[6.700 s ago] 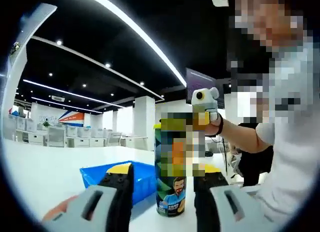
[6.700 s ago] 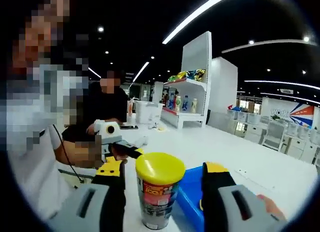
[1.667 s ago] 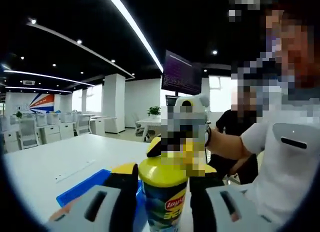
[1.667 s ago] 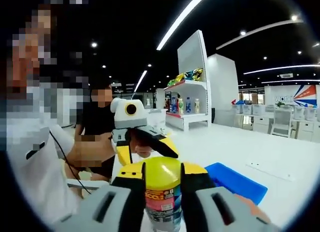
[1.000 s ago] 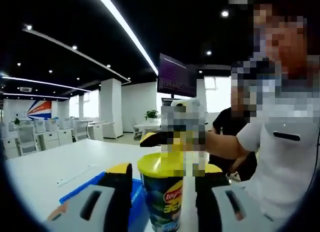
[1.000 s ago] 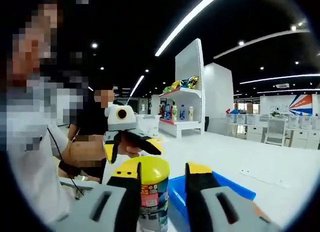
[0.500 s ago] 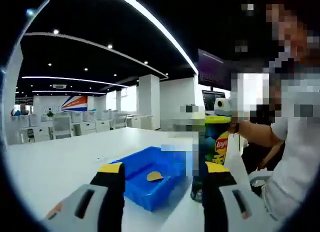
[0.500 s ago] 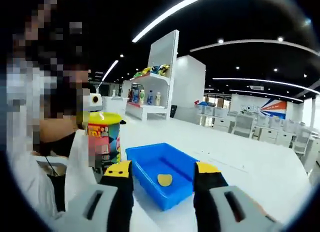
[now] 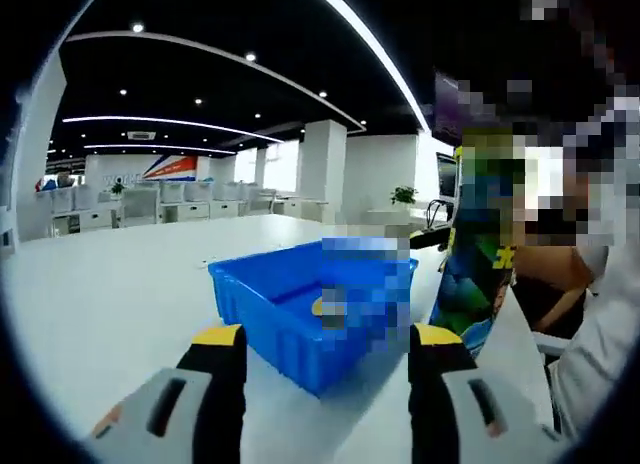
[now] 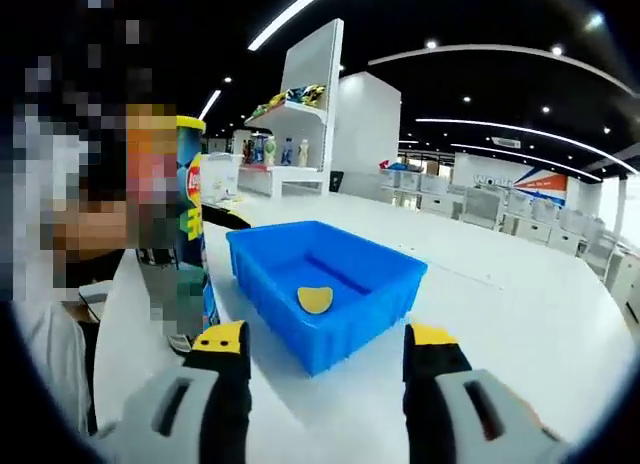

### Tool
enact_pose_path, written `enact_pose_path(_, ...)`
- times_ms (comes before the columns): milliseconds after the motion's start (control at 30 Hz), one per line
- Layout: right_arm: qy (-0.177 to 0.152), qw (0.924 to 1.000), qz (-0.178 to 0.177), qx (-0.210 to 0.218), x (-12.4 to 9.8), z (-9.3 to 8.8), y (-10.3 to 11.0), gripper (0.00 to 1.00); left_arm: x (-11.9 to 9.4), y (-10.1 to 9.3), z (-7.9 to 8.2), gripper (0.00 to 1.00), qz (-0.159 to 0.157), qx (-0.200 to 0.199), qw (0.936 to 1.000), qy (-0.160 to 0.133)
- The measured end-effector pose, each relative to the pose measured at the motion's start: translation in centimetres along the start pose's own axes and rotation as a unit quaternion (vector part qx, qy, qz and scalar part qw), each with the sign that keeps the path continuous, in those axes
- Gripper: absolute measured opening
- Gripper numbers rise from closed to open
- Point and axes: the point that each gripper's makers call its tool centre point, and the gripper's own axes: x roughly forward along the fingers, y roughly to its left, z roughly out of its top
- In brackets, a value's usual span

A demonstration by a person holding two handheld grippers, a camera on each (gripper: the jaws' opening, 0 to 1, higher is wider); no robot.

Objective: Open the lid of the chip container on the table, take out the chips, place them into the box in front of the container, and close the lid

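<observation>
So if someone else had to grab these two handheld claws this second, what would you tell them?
Left gripper: open, holding nothing, pointed at the blue box.
Right gripper: open, holding nothing, also facing the box.
The box sits on the white table. One chip already lies on its floor.
The chip container stands upright beside the box, on the person's side. Its top is partly blurred, so I cannot tell whether the lid is on.
Done: at least one chip is in the box.
Left: check the lid, move any further chips wanted, then make sure the container is closed.
</observation>
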Motion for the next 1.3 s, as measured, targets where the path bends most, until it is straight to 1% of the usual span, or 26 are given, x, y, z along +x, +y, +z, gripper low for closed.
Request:
enact_pose_path(133, 0.004, 1.0, 0.003, 0.005, 1.1, -0.7, 0.1, 0.64, 1.3, 0.2, -1.6, 0.66, 0.002, 0.006, 0.9997, 0.023)
enact_pose_path(200, 0.002, 0.9999, 0.009, 0.003, 1.6, -0.8, 0.3, 0.67, 1.8, 0.1, -2.0, 0.66, 0.004, 0.01, 0.9996, 0.027)
enact_pose_path(267, 0.001, 0.9999, 0.013, 0.003, 2.1, -0.9, 0.5, 0.7, 2.2, 0.0, -2.1, 0.66, 0.002, 0.014, 0.9996, 0.023)
enact_pose_path(400, 0.006, 0.9999, 0.008, 0.005, 3.1, -1.2, 0.2, 0.68, 2.9, -0.1, -2.3, 0.61, 0.006, 0.014, 0.9997, 0.02)
enact_pose_path(433, 0.008, 0.9999, 0.006, 0.008, 3.3, -1.3, 0.1, 0.67, 3.0, 0.0, -2.6, 0.61, 0.008, 0.007, 0.9996, 0.026)
enact_pose_path(567, 0.01, 0.9998, 0.004, 0.017, 3.8, -1.7, 0.0, 0.66, 3.2, -0.2, -2.4, 0.6, 0.009, 0.012, 0.9997, 0.019)
enact_pose_path(700, 0.012, 0.9997, -0.003, 0.021, 4.2, -1.9, 0.1, 0.66, 3.2, 0.0, -2.4, 0.56, 0.018, 0.011, 0.9997, 0.016)
enact_pose_path(767, 0.014, 0.9996, -0.004, 0.024, 4.3, -2.0, 0.3, 0.63, 3.2, 0.2, -2.4, 0.52, 0.026, 0.014, 0.9994, 0.016)
enact_pose_path(833, 0.016, 0.9995, -0.008, 0.024, 4.3, -2.2, 0.4, 0.59, 3.1, 0.2, -2.4, 0.52, 0.027, 0.01, 0.9995, 0.014)
enact_pose_path(933, 0.015, 0.9995, -0.007, 0.025, 4.3, -2.2, 0.4, 0.57, 3.1, 0.2, -2.5, 0.52, 0.028, 0.017, 0.9993, 0.016)
enact_pose_path(1133, 0.003, 0.9997, -0.003, 0.026, 4.7, -1.8, 0.8, 0.54, 3.0, 0.1, -2.6, 0.51, 0.029, 0.017, 0.9993, 0.015)
enact_pose_path(1233, 0.003, 0.9997, -0.001, 0.023, 5.0, -1.9, 0.9, 0.51, 2.9, 0.2, -2.7, 0.49, 0.029, 0.019, 0.9993, 0.015)
enact_pose_path(1300, 0.008, 0.9999, -0.007, 0.012, 5.0, -2.2, 0.9, 0.49, 2.9, 0.2, -2.8, 0.46, 0.028, 0.02, 0.9993, 0.016)
